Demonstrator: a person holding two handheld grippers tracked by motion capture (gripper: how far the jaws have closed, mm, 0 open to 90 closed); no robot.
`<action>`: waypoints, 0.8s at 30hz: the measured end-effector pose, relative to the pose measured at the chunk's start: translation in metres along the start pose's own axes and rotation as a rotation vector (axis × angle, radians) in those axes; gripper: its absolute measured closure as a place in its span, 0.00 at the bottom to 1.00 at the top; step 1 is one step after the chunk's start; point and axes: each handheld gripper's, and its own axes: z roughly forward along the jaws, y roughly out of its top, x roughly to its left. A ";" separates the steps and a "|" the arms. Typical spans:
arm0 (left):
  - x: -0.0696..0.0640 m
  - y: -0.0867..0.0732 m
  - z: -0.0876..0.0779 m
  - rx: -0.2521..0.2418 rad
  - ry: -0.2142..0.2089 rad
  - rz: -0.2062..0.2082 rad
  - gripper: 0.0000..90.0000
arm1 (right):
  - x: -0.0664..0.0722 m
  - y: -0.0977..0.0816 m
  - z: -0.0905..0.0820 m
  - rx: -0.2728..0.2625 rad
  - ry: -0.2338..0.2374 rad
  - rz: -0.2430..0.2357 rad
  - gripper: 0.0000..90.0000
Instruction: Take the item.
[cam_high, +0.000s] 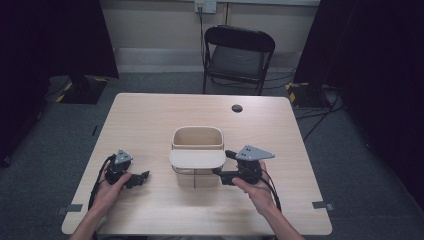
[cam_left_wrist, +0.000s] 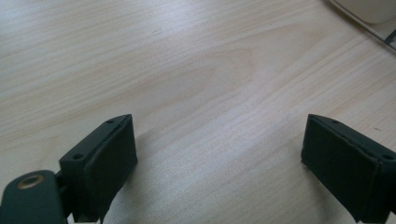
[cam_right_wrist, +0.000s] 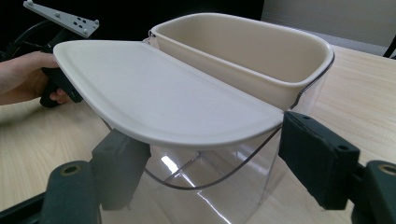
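A clear-walled bin (cam_high: 197, 179) stands at the table's middle, with a cream inner tub (cam_high: 197, 137) in its far half and a flat cream lid (cam_high: 196, 158) over its near half. In the right gripper view the lid (cam_right_wrist: 163, 93) juts out above the clear wall (cam_right_wrist: 219, 186), and the tub (cam_right_wrist: 243, 46) lies behind it. My right gripper (cam_high: 222, 162) is open at the bin's right side, its jaws standing either side of the lid's near edge (cam_right_wrist: 215, 168). My left gripper (cam_high: 141, 179) is open over bare wood (cam_left_wrist: 219, 154), left of the bin and apart from it.
The wooden table (cam_high: 150, 120) has a black round grommet (cam_high: 237, 108) near its far edge and tape marks at its front corners (cam_high: 73, 208). A black folding chair (cam_high: 239, 55) stands behind the table. Dark curtains hang on both sides.
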 end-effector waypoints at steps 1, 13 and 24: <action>0.000 0.000 0.000 0.000 0.000 0.000 0.11 | 0.000 0.000 0.000 -0.001 0.001 0.000 0.27; 0.000 0.000 0.000 0.000 -0.001 0.001 0.11 | -0.001 0.003 0.000 -0.009 -0.006 -0.001 0.29; 0.000 0.000 0.000 0.001 -0.001 0.000 0.11 | -0.001 0.004 0.000 -0.013 -0.006 -0.002 0.29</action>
